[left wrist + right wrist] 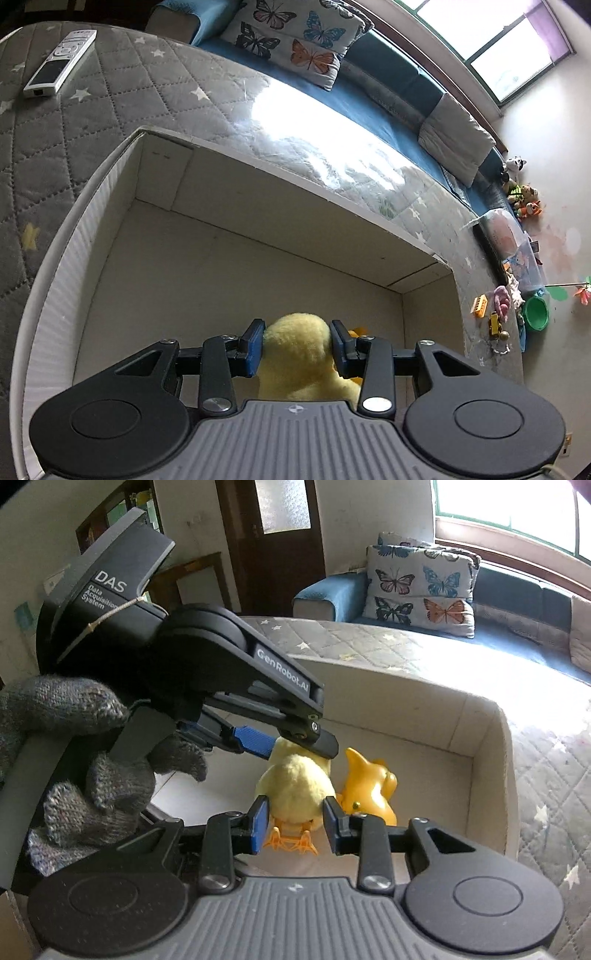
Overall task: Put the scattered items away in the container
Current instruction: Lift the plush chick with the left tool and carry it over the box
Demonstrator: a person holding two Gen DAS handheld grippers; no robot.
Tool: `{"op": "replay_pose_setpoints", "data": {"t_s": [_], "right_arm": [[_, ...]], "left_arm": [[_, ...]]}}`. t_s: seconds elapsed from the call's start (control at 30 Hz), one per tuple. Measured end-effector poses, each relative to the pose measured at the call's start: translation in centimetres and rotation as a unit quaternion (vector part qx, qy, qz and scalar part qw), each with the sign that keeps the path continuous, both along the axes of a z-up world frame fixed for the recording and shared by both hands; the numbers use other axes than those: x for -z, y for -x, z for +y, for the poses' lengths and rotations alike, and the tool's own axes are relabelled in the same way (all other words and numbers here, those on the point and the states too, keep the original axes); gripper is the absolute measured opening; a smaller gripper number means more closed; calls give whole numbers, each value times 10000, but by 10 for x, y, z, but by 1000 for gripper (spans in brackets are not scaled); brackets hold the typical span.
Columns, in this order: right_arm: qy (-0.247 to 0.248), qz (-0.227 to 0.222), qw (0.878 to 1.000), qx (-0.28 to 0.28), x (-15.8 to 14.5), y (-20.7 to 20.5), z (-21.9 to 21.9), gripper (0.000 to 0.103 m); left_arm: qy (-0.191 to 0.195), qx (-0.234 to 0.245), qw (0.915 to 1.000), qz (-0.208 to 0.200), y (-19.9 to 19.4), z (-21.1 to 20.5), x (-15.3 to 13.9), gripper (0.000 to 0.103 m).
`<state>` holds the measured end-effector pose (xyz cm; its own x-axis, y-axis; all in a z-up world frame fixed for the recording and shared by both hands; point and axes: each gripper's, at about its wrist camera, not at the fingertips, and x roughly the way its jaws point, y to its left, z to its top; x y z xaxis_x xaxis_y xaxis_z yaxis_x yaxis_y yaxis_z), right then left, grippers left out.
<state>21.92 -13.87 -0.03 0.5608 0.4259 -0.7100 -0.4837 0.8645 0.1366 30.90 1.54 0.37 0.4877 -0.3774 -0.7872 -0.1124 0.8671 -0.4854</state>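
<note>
1. Your left claw (297, 345) is clenched on the fluffy yellow chick (295, 354), down inside the white box (55, 258).
2. Your right claw (295, 821) sits on both sides of the chick's bottom end; I cannot tell if it squeezes.
3. A shiny yellow toy (369, 790) already lies in the box, touching the chick.
4. The remote (61, 62) on the quilted table (110, 110) is not put away yet.
5. The left claw reads "DAS Data Acquisition System" and "GenRobot.AI".
</note>
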Motion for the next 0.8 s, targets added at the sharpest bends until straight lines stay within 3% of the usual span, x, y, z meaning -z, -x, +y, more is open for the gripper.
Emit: {"op": "replay_pose_setpoints", "data": {"t_s": [0.23, 0.47, 0.8], "right_arm": [[2, 40, 10000, 53, 0, -3, -2, 31], [34, 38, 9999, 158, 0, -3, -1, 31], [-53, -214, 9992, 337, -18, 15, -11, 35]], "left_arm": [[-135, 85, 9999, -55, 3, 1, -5, 42], [-553, 218, 9962, -631, 18, -5, -28, 42], [-606, 258, 9931, -967, 50, -5, -55, 42]]}}
